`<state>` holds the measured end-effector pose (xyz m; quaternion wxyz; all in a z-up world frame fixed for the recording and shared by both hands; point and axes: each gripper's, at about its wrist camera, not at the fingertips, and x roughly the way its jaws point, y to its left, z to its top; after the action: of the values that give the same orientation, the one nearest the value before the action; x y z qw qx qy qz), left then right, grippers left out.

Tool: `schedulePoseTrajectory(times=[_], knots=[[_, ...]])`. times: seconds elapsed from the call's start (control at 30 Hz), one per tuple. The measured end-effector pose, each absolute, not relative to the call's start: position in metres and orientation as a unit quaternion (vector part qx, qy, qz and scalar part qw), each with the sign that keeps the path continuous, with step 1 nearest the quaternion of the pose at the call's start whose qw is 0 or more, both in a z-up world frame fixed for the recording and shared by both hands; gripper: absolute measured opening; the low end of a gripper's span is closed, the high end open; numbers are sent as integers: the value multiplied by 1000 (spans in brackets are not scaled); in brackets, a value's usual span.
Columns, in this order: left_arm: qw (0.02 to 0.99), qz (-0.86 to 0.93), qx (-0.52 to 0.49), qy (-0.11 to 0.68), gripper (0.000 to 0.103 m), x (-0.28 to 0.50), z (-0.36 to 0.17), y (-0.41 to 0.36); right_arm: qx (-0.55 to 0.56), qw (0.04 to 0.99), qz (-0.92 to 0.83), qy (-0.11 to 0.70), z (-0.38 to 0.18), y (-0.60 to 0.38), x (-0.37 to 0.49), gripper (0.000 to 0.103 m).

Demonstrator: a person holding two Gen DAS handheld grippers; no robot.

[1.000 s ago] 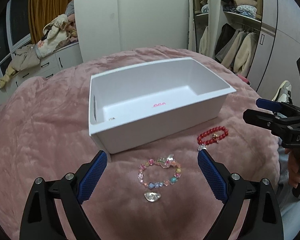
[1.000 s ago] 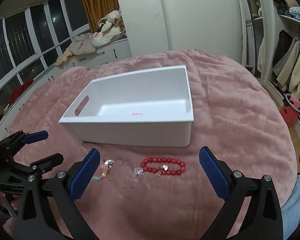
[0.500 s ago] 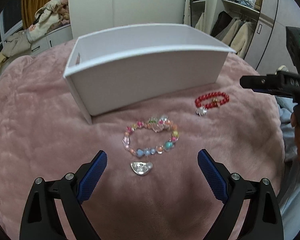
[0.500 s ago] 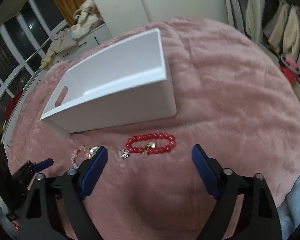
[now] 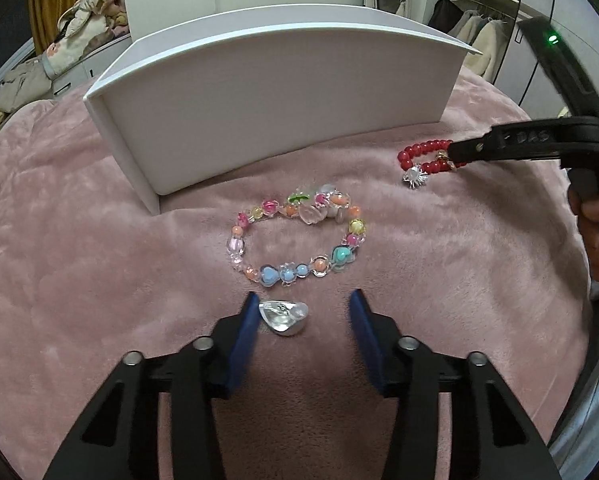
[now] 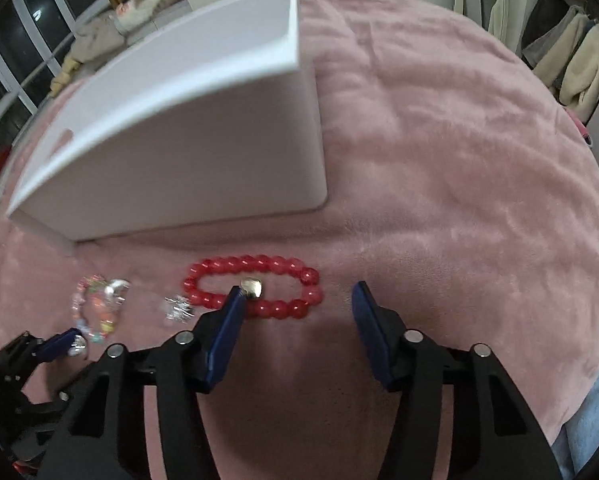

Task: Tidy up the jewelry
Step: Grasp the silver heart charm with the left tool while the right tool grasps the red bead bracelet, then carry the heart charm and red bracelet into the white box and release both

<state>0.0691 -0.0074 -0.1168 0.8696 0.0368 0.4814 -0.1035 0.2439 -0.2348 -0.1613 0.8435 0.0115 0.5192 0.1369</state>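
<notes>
A silver charm [image 5: 284,317] lies on the pink blanket between the closing jaws of my left gripper [image 5: 303,314]; its left pad is against the charm, the right pad stands apart. Just beyond lies a multicoloured bead bracelet [image 5: 295,240]. A red bead bracelet [image 6: 255,288] with a gold charm lies in front of the white box [image 5: 283,92]. My right gripper [image 6: 297,294] is low over its right half, jaws closing, the left fingertip inside the loop. The red bracelet [image 5: 423,158] and a small silver star charm [image 5: 415,178] also show in the left wrist view.
The white box [image 6: 203,152] stands on the pink plush blanket [image 6: 459,200], directly behind both bracelets. A person's hand [image 5: 597,236] grips the right tool's handle. Cupboards, hanging coats and a pile of clothes lie beyond the bed.
Both grippers have come down close to the blanket and their jaws have narrowed. The left one now brackets the silver charm; the right one has reached the red bracelet.
</notes>
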Motion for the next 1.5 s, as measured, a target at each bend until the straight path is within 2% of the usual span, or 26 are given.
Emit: schedulePoseTrajectory(times=[0.03,0.1,0.17,0.2,0.73,1.5], knots=[[869,-104,38,482,38,69,-117,-8,4,845,140,517,-162,-233,243,50],[868,-104,36,485,24,70,-118,-8,-1,844,149,514,-161,-230,241,32],[868,-103,33,484,24,70,-117,-7,-1,846,154,511,-159,-230,239,14],[869,-102,33,484,24,69,-117,-7,3,848,155,507,-156,-231,237,10],[879,-99,35,465,24,57,-98,-1,101,875,213,423,-102,-251,208,10],[894,-102,41,435,24,60,-56,-7,115,898,253,342,-50,-254,168,10]])
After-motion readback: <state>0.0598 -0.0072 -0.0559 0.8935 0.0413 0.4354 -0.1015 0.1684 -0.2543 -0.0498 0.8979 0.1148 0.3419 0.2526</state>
